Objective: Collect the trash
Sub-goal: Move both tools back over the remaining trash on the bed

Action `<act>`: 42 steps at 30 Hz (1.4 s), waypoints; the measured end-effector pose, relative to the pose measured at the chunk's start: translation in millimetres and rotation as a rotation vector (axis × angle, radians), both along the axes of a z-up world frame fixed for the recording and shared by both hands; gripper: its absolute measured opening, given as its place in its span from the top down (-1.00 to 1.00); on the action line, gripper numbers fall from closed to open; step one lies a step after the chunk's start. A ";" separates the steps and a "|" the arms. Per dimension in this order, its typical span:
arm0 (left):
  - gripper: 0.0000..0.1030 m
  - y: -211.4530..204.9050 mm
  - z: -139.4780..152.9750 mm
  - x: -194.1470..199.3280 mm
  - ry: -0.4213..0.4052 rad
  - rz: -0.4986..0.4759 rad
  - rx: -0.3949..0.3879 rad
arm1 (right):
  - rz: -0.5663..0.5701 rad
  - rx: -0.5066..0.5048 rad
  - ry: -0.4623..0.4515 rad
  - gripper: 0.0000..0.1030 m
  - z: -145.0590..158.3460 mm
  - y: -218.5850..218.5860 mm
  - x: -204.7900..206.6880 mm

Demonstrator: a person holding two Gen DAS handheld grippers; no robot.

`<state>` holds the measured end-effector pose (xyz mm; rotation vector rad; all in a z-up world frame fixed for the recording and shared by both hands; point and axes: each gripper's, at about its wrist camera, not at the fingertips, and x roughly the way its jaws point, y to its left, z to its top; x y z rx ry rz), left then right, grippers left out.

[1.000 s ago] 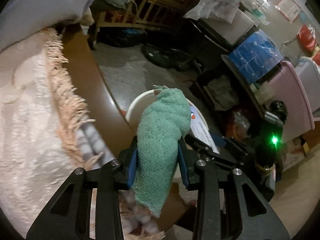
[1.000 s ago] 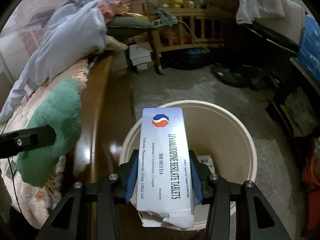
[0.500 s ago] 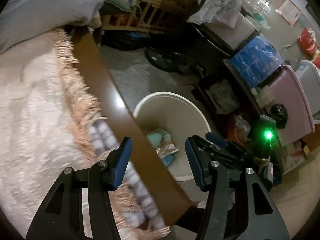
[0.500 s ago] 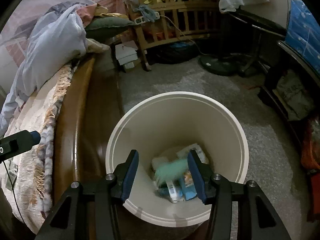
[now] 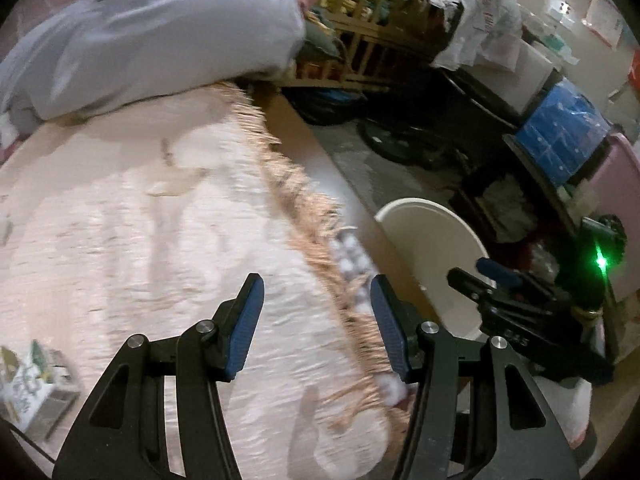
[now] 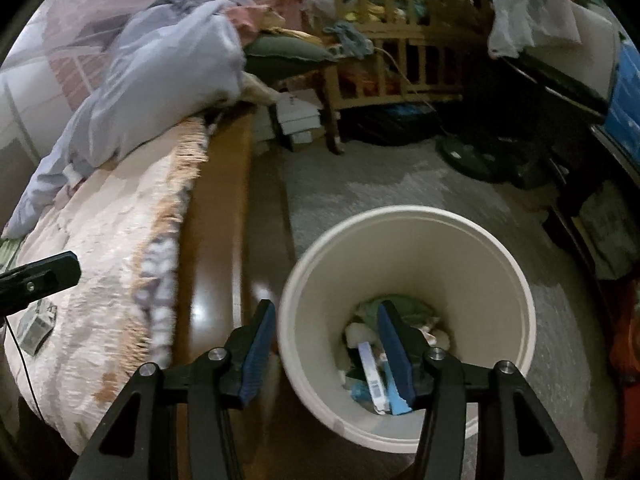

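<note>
My left gripper (image 5: 316, 284) is open and empty above the pink fringed blanket (image 5: 160, 260) on the bed. A small printed carton (image 5: 24, 380) lies on the blanket at its lower left. My right gripper (image 6: 326, 308) hangs over the near left rim of the cream bin (image 6: 408, 216), its jaws opening with nothing between them. In the bin lie a green towel (image 6: 400, 308), a white tablet box (image 6: 372, 376) and other scraps. The bin (image 5: 424, 208) and the right gripper (image 5: 472, 270) also show in the left wrist view, at the right. The carton (image 6: 38, 320) shows by the left gripper's finger (image 6: 60, 268).
A grey-blue duvet (image 5: 140, 40) is heaped at the head of the bed. The bed's brown wooden rail (image 6: 216, 240) runs between blanket and bin. Behind stand a wooden crib (image 6: 400, 60), a fan base (image 6: 464, 156), a blue box (image 5: 560, 140) and cluttered shelves.
Both grippers opened and let go: the green towel and the tablet box dropped into the bin. The left gripper then swung left over the bed. The right gripper shifted a little left.
</note>
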<state>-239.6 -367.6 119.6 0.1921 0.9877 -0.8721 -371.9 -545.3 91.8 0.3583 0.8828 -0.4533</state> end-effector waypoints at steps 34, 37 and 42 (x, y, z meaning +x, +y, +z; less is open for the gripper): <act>-0.05 198.6 18.1 79.1 -0.078 0.356 0.052 | 0.354 -0.027 -0.039 -0.32 26.4 183.9 121.7; -0.05 228.3 16.0 92.6 -0.074 0.410 0.062 | 0.402 -0.007 -0.031 -0.32 22.1 202.3 134.6; -0.05 273.1 7.9 114.7 -0.052 0.495 0.076 | 0.483 -0.011 -0.010 -0.32 17.9 233.8 164.1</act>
